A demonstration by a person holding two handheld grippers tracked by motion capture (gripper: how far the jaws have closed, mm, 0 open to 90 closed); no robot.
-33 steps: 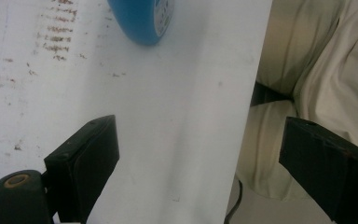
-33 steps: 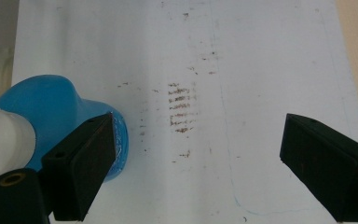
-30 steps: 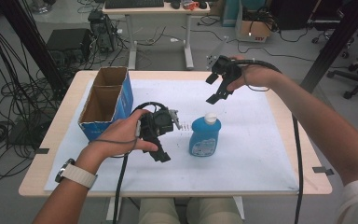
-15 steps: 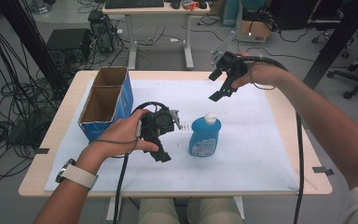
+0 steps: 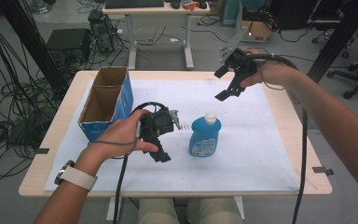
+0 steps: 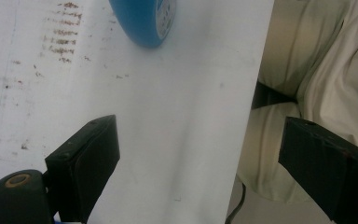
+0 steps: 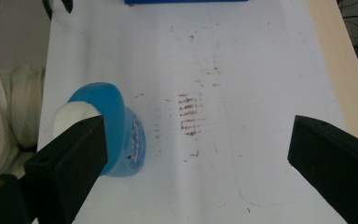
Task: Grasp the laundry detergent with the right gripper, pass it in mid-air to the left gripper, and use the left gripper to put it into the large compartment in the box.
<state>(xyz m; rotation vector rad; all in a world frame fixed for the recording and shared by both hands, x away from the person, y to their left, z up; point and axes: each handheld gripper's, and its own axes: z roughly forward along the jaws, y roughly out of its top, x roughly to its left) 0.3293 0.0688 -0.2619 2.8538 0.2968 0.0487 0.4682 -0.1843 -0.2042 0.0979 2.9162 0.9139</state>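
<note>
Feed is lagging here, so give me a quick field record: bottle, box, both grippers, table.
bottle: blue bottle with white cap, upright on the white sheet, held by nothing
box: open cardboard box, blue sides, at the sheet's left edge, left of the bottle
left gripper: left gripper low over the sheet just left of the bottle, jaws open, nothing between them
right gripper: right gripper raised over the far right of the sheet, jaws just been opening, nothing between them
table: table under the white sheet, brown smudges near the bottle

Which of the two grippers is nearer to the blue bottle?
The left gripper, low beside the blue bottle; the right gripper is raised toward the table's far edge.
</note>
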